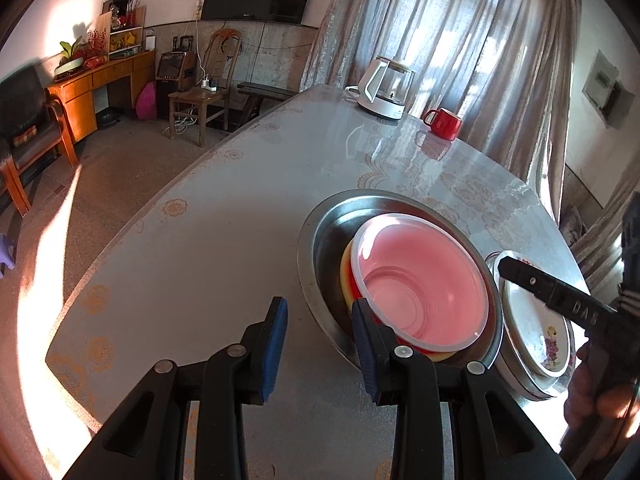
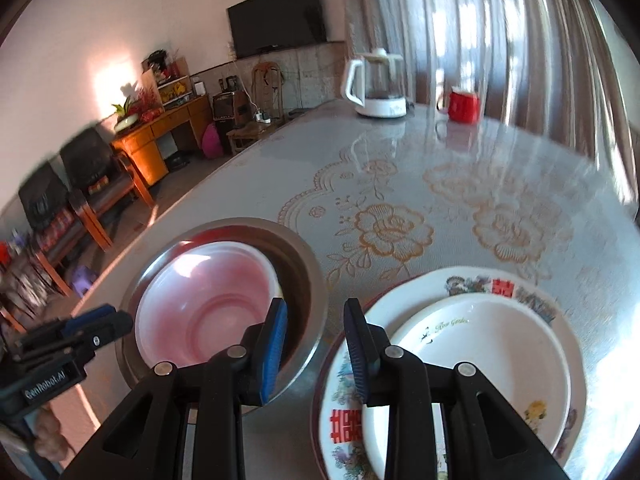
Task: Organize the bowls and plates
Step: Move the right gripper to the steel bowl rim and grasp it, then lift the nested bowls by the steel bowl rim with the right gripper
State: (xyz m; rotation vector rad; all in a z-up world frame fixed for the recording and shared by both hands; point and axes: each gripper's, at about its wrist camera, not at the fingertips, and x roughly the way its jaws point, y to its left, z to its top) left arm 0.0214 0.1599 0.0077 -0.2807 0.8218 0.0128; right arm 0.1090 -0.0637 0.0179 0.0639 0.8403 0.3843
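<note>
Bowls sit nested on the table point(image 1: 208, 208): a steel basin point(image 1: 320, 236) holds a yellow bowl point(image 1: 345, 276) with a pink bowl point(image 1: 424, 280) inside it. Just beside it on the right, a flowered plate point(image 2: 500, 286) carries a smaller white dish point(image 2: 488, 344). Both grippers point down at a slant with jaws apart and nothing between them, the left gripper point(image 1: 322, 350) over the basin's near rim, the right gripper point(image 2: 316, 350) between basin and plate.

The round steel basin point(image 2: 308, 264) at nine o'clock looked brushed and dully reflective; the translucent pink plastic bowl point(image 2: 208, 300) inside was smooth. At three o'clock, white glazed ceramic plates point(image 2: 500, 344) shone on the glossy floral table cover point(image 2: 400, 200).
</note>
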